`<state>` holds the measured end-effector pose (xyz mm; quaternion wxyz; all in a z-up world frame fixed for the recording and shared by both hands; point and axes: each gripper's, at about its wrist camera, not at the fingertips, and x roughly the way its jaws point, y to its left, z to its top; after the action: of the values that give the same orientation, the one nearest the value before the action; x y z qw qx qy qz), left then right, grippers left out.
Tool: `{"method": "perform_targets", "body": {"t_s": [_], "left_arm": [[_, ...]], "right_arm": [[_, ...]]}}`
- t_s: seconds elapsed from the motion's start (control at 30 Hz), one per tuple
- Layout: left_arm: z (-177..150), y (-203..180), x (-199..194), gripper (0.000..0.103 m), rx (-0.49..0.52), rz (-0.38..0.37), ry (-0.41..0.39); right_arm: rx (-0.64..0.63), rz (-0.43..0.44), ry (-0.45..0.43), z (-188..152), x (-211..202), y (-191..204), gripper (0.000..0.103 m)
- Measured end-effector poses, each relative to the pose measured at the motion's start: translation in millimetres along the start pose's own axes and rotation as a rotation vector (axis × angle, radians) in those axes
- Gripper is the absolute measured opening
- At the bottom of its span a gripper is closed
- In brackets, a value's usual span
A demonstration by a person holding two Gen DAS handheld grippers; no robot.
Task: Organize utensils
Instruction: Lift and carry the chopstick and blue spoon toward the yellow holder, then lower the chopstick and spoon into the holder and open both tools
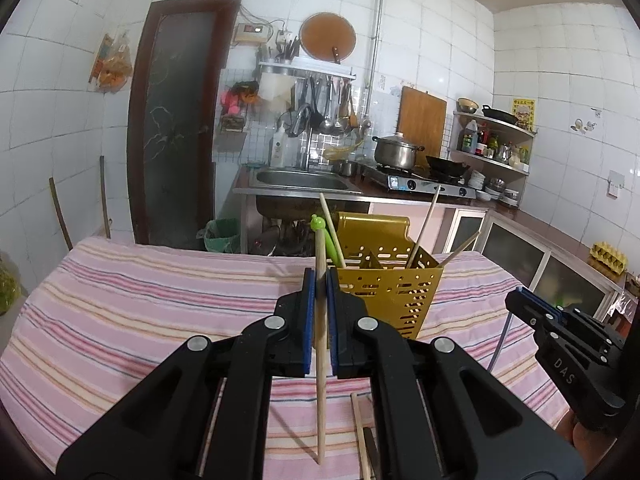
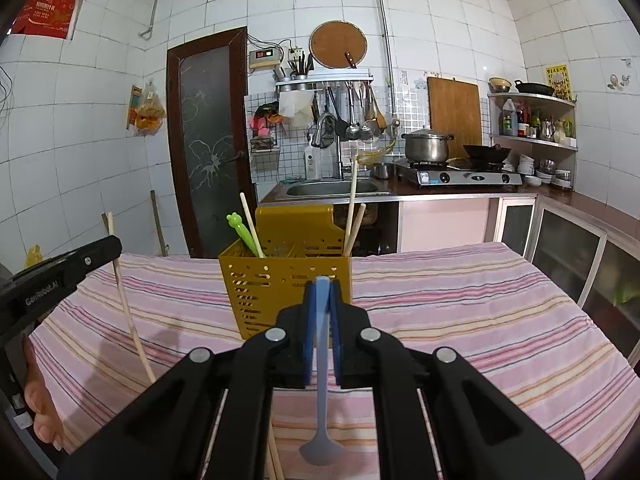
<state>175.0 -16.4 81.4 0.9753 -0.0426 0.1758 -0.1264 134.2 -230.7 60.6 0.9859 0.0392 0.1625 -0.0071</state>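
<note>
A yellow perforated utensil holder (image 1: 384,284) (image 2: 286,280) stands on the striped tablecloth with several wooden chopsticks (image 2: 352,200) and a green frog-topped utensil (image 2: 240,230) in it. My left gripper (image 1: 320,280) is shut on a wooden chopstick (image 1: 321,360), held upright just left of and in front of the holder; it also shows in the right wrist view (image 2: 128,304). My right gripper (image 2: 322,284) is shut on a blue spoon (image 2: 321,420), bowl end hanging down, in front of the holder. The right gripper shows at the right edge of the left wrist view (image 1: 536,308).
The table wears a pink striped cloth (image 1: 140,312) (image 2: 480,312). More chopsticks (image 1: 360,432) lie on it near me. Behind are a sink (image 2: 332,188), stove with pot (image 2: 426,146), cabinets at the right and a dark door (image 2: 208,140).
</note>
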Motion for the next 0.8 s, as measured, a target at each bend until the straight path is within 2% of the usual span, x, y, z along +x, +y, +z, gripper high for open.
{"method": "perform_targets", "body": {"t_s": [0.43, 0.8], "left_arm": [[1.5, -5.9, 3.5, 0.005, 0.035, -0.003, -0.012], [20.0, -10.9, -0.2, 0.005, 0.035, -0.017, -0.048]], "right_arm": [[-0.012, -0.013, 0.001, 4.3, 7.5, 3.3, 0.007], [-0.022, -0.015, -0.018, 26.6, 14.8, 9.1, 0.007]]}}
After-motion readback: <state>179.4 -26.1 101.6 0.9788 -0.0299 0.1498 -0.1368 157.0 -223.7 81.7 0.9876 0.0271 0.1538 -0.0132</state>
